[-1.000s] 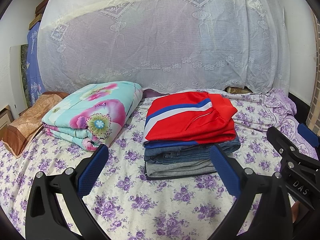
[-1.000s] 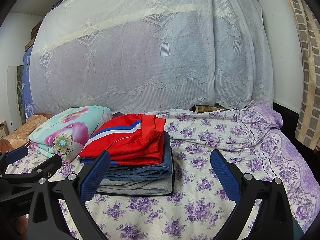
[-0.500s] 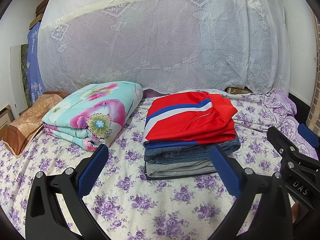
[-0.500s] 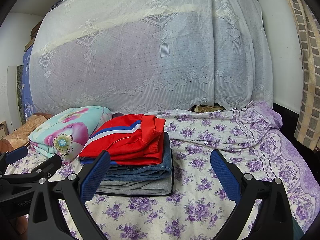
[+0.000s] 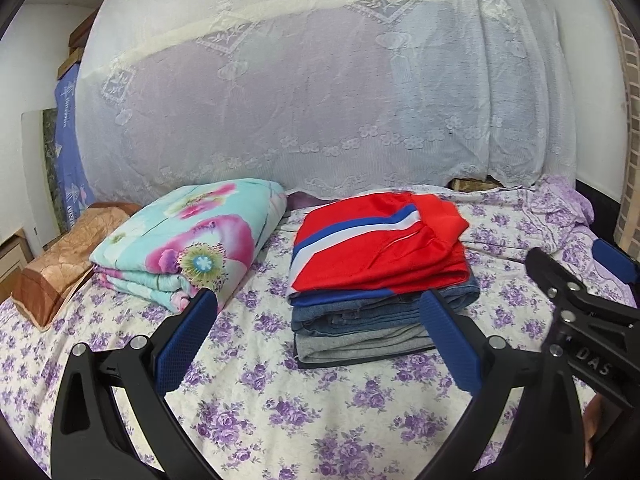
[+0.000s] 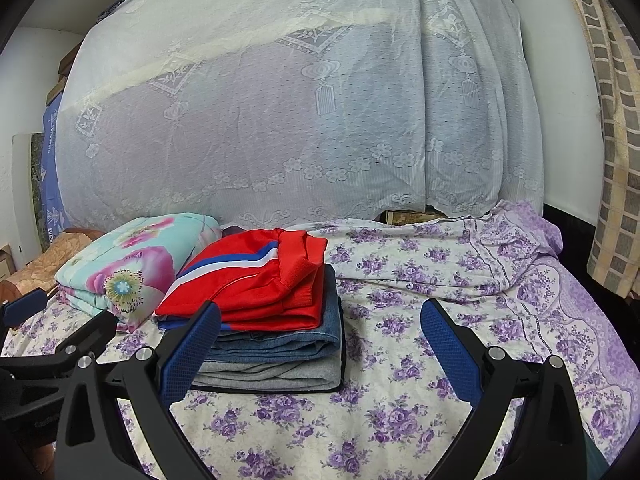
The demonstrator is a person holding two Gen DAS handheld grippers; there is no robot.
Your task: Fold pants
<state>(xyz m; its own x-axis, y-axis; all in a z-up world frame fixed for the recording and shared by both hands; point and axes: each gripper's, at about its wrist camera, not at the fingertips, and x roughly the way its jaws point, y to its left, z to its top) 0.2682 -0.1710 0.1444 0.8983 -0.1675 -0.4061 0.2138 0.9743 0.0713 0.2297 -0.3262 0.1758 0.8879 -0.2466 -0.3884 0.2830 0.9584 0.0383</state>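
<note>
Red pants (image 5: 380, 248) top the stack beyond both gaping tools.

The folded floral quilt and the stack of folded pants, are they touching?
Apart. The left wrist view shows purple-flowered sheet between the quilt and the stack.

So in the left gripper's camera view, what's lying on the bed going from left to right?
Brown pillow → folded floral quilt → stack of folded pants → the right gripper at the edge.
</note>
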